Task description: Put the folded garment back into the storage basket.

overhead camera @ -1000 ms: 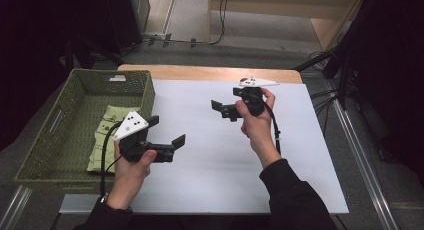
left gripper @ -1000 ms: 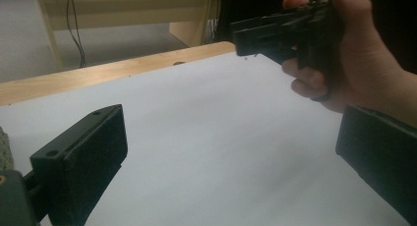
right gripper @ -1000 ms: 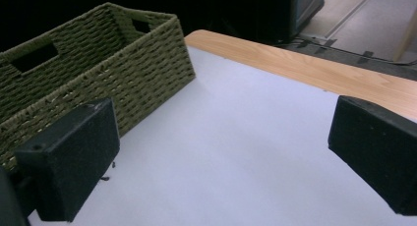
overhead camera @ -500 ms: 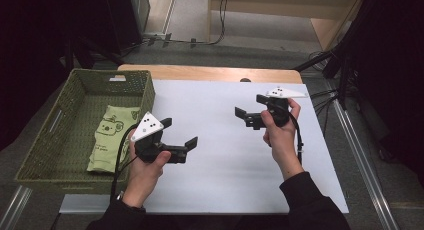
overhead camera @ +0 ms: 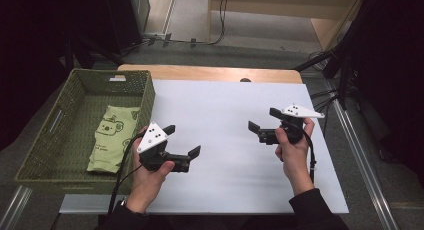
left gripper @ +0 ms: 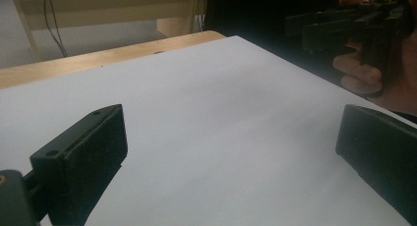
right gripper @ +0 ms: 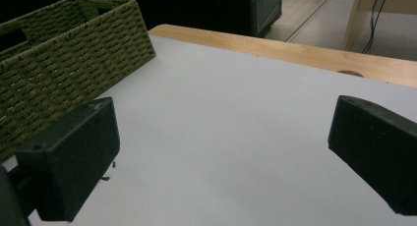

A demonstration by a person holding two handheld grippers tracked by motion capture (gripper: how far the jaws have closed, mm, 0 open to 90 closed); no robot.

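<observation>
The left gripper [overhead camera: 182,141] had its two black jaws spread wide with nothing between them; in the left gripper view only the bare white desk [left gripper: 211,123] lay between them. The left hand [overhead camera: 150,172] held it low over the near left part of the desk, just beside the woven green basket [overhead camera: 55,155], jaws pointing toward the right side of the desk. Its cable trailed back along the forearm.

The right gripper [overhead camera: 261,123] was likewise wide open and empty, its jaws apart over the white surface in the right gripper view [right gripper: 223,152]. The right hand [overhead camera: 292,147] gripped it above the right part of the desk, jaws aimed to the left, toward the basket [right gripper: 64,64], whose wall showed at the left of that view. The right gripper also showed at the upper right of the left gripper view [left gripper: 344,22], with fingers [left gripper: 361,73] wrapped around its handle.

Both forearms came in from the near edge, in dark sleeves, well apart from each other.

A green pouch [overhead camera: 111,137] printed with a koala figure lay flat on the basket's floor, close to its right wall. The basket stood at the desk's left edge.
</observation>
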